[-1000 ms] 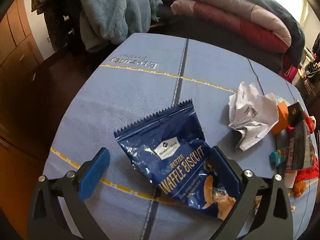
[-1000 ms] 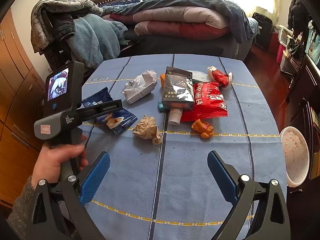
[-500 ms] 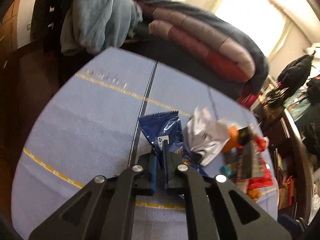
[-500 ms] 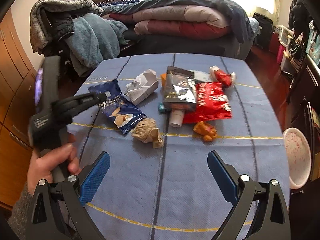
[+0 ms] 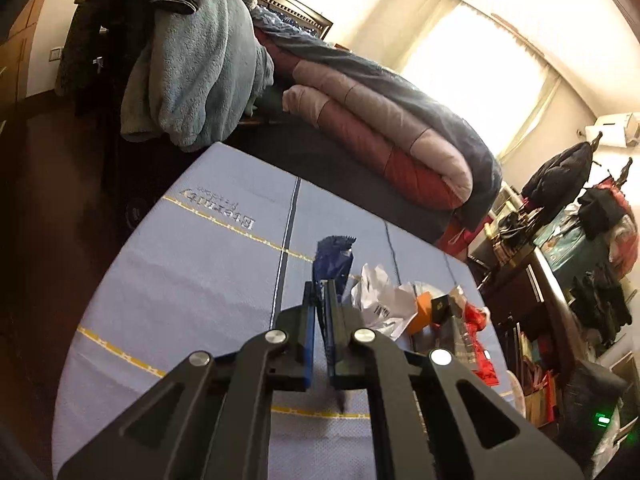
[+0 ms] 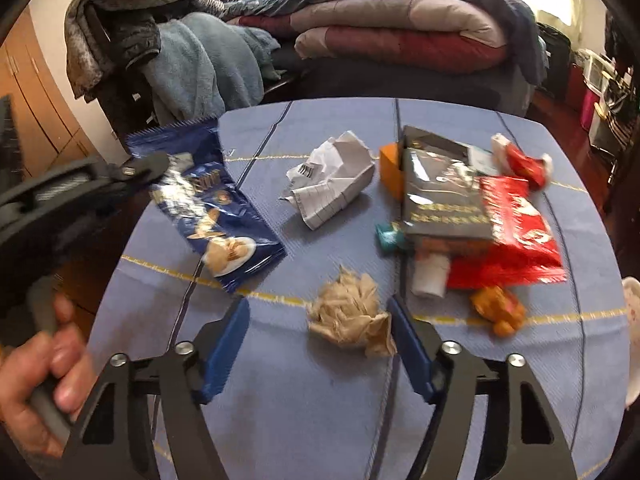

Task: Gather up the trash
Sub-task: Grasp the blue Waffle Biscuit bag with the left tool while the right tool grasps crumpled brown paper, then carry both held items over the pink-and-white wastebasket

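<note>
My left gripper (image 5: 319, 292) is shut on the blue waffle biscuit wrapper (image 5: 333, 260) and holds it lifted off the blue tablecloth (image 5: 192, 264); from the right wrist view the wrapper (image 6: 212, 216) hangs tilted from the left gripper (image 6: 146, 166). My right gripper (image 6: 320, 320) is open, low over the table, with a crumpled brown paper ball (image 6: 350, 314) between its fingers, near the right pad. Crumpled white paper (image 6: 332, 178), a dark pouch (image 6: 440, 196), a red wrapper (image 6: 516, 236) and an orange candy wrapper (image 6: 498, 310) lie beyond.
An orange box (image 6: 389, 172), a teal item (image 6: 386, 238) and a white tube (image 6: 430, 276) sit among the trash. A white bowl (image 6: 632, 340) is past the table's right edge. A bed with folded quilts (image 6: 400, 28) and draped clothes (image 6: 192, 64) stand behind the table.
My left gripper closed on the blue wrapper and lifted it off the table, tilting up. My right gripper moved forward and down around the brown paper ball.
</note>
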Demonstrator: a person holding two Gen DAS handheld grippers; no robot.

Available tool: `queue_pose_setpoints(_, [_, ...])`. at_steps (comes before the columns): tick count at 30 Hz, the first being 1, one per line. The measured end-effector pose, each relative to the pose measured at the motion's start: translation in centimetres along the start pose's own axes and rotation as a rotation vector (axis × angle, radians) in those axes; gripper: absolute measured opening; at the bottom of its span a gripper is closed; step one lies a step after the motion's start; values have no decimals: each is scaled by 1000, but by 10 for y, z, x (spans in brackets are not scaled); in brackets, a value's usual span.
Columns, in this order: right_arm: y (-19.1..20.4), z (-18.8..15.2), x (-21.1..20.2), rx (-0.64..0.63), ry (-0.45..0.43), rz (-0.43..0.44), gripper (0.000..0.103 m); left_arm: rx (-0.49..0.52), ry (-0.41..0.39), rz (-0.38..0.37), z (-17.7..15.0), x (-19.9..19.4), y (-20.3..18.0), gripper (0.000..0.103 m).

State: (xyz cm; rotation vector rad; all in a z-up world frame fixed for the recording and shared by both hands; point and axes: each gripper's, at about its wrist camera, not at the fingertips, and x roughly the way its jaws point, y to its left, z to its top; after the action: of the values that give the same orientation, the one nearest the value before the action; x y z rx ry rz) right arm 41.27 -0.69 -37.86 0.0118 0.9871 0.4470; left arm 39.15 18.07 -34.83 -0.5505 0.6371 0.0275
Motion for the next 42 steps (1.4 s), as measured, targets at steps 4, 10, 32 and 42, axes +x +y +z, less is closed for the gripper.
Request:
queue_pose_setpoints(4, [1, 5, 13, 0, 8, 5, 49, 22, -25, 3, 6, -11, 1, 6])
queue_pose_setpoints(10, [-7, 4, 22, 22, 27, 27, 12, 44, -6, -3, 5, 1, -2, 7])
queue_pose_setpoints(32, [-27, -6, -49, 94, -26, 163, 7, 167, 0, 55, -2, 1, -45, 2])
queue_pose_setpoints(42, [-36, -12, -70, 99, -45, 184, 7, 221, -32, 5, -2, -27, -68, 2])
